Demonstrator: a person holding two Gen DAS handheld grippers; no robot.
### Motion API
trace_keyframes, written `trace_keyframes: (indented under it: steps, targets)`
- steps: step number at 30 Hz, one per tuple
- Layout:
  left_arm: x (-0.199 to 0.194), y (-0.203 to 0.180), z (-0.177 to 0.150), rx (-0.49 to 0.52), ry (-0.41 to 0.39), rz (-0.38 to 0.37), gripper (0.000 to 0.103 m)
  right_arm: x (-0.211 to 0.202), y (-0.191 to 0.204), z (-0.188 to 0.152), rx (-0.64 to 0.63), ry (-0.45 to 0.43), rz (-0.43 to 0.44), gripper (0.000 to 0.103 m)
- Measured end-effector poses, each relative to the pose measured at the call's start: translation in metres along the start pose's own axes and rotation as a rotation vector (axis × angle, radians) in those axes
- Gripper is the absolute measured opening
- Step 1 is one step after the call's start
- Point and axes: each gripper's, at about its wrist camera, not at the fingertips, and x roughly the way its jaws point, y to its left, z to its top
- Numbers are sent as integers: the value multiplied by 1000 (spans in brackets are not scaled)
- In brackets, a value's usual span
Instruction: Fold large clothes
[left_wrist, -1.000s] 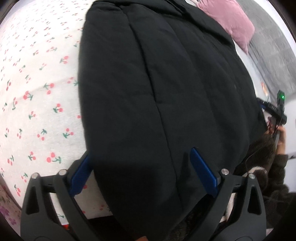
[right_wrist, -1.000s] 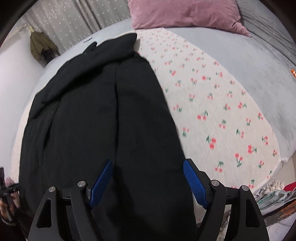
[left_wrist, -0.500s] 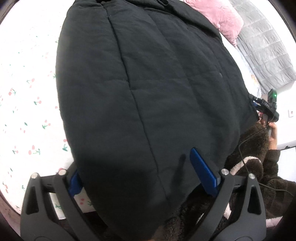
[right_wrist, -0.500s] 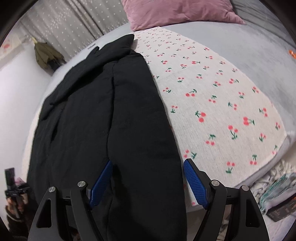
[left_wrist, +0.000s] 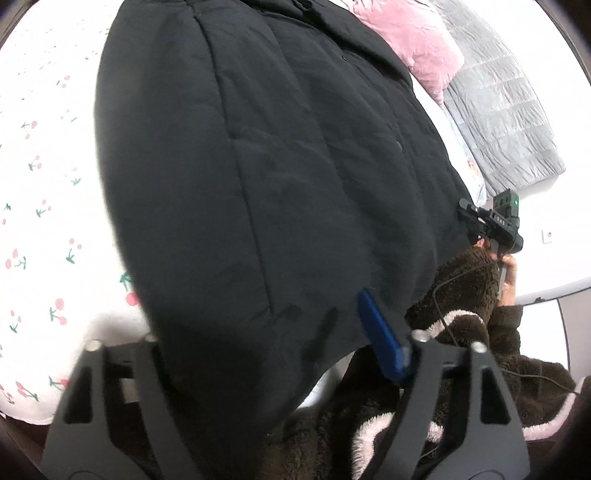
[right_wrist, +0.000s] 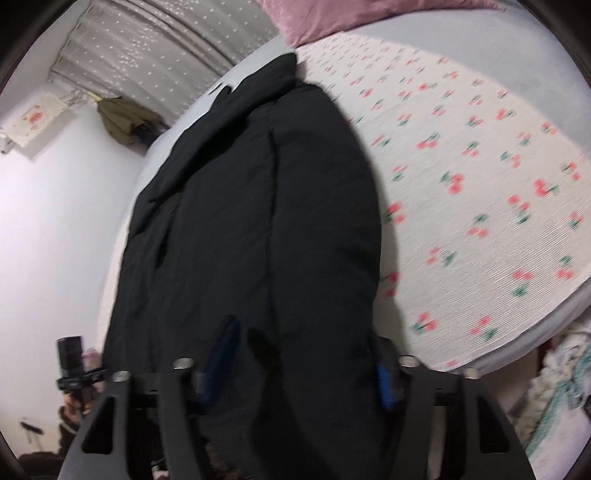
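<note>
Big black padded coat (left_wrist: 258, 166) spread flat on the bed, on top of a white cover with little red cherries (left_wrist: 40, 221). Pink pillow (left_wrist: 410, 40) up at the far end, grey quilt (left_wrist: 509, 122) beside it.

Left tongs (left_wrist: 258, 332) closing around the near hem of the coat, cloth between the jaws, left blue pad hidden under the fabric. Cannot tell if the pads press on it yet.

Right tongs (right_wrist: 306, 354) closing too, on the other part of the same hem, coat bunched between both blue pads (right_wrist: 221, 354). Picture blurry there, so squeeze unclear.

Fuzzy brown sleeve (left_wrist: 472, 295) near the bed edge.
</note>
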Motion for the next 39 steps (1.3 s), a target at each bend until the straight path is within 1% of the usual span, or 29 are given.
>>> trace_keyframes:
  steps: [1, 2, 3, 4, 5, 6, 7, 9, 11, 15, 19, 23, 25, 30, 33, 35, 38, 39]
  targets:
    - [0, 0, 0, -5, -5, 7, 57, 1, 3, 0, -5, 3, 5, 44]
    - [0, 3, 1, -17, -15, 14, 48, 2, 4, 0, -4, 3, 13, 34]
    - [-1, 7, 2, -43, -26, 17, 27, 1, 5, 0, 0, 3, 26, 29]
    - [0, 11, 3, -79, -33, -7, 23, -1, 5, 1, 5, 1, 44, 21]
    - [0, 15, 4, -116, -45, -41, 21, -3, 7, 3, 8, -6, 63, 17]
    - [0, 13, 3, -130, -57, -56, 19, -4, 11, 4, 6, -15, 75, 17]
    - [-3, 9, 3, -125, -76, -64, 18, -5, 16, 5, -1, -22, 81, 16]
    - [-11, -2, 4, -96, -126, -78, 17, -13, 33, 7, -39, -57, 118, 14]
    - [-23, -15, 6, -70, -180, -112, 16, -22, 46, 9, -67, -93, 158, 13]
    - [-62, -44, 11, -3, -332, -154, 15, -51, 79, 22, -123, -208, 266, 12]
    - [-104, -65, 12, 64, -475, -209, 15, -75, 106, 26, -182, -295, 353, 12]
    - [-134, -81, 10, 120, -555, -249, 14, -104, 129, 21, -231, -371, 423, 11]
    - [-150, -87, 3, 142, -587, -263, 14, -116, 139, 17, -240, -399, 439, 11]
    - [-193, -94, -12, 187, -667, -302, 14, -165, 138, -4, -243, -460, 470, 11]
    - [-213, -86, -19, 197, -713, -295, 15, -186, 137, -7, -215, -500, 479, 11]
    - [-216, -79, -15, 182, -730, -269, 15, -195, 134, -4, -200, -522, 471, 11]
    - [-209, -60, 19, 121, -753, -224, 15, -184, 130, 21, -146, -532, 448, 11]
    - [-207, -53, 27, 107, -757, -208, 15, -174, 130, 36, -126, -536, 419, 11]
